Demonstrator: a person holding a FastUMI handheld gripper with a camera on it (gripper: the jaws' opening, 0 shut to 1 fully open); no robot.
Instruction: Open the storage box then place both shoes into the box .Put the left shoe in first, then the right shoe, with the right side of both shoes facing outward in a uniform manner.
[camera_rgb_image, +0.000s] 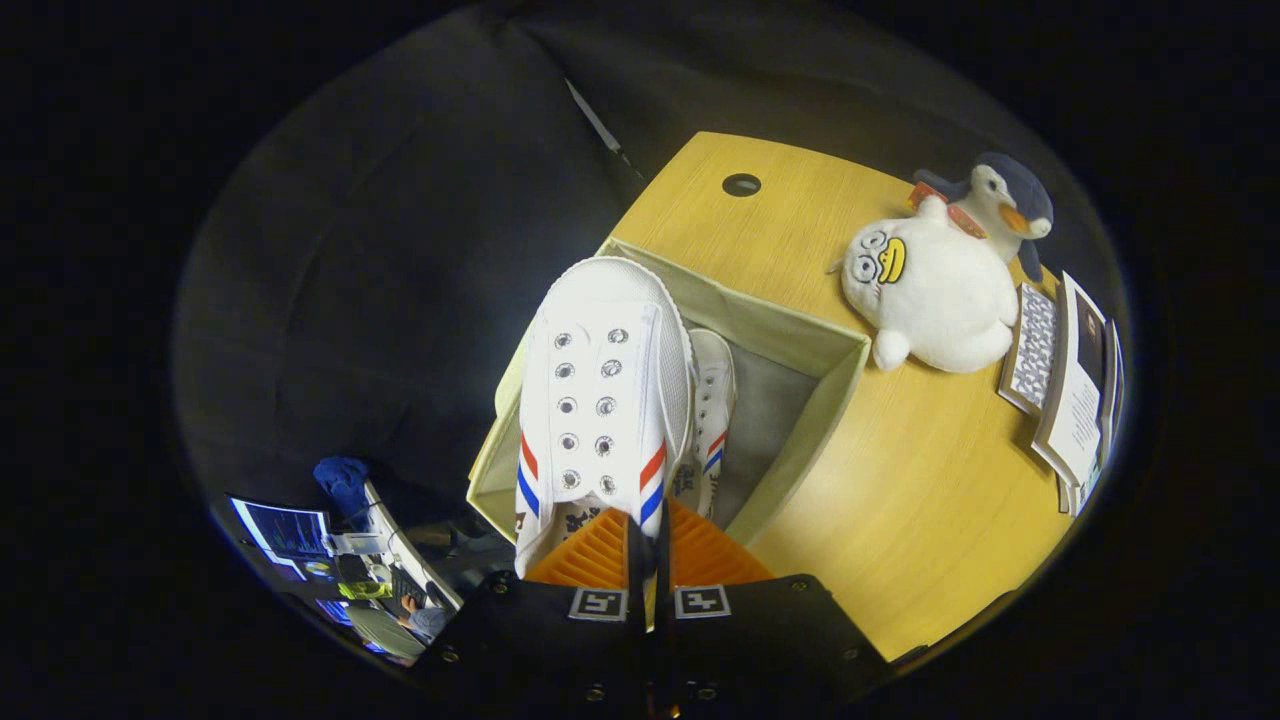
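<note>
I see a big wooden table (900, 500) with an open storage box (800, 400) on it, and a white stuffed duck (935, 290) and a penguin toy (1005, 205) sit past the box. One white shoe (712, 420) with red and blue stripes lies inside the box, and I hold another white shoe (603, 400) above the box. My gripper (648, 545) has its two fingers nearly together, pinching the heel end of that shoe

White shoe (603, 400), red-blue stripes
</note>
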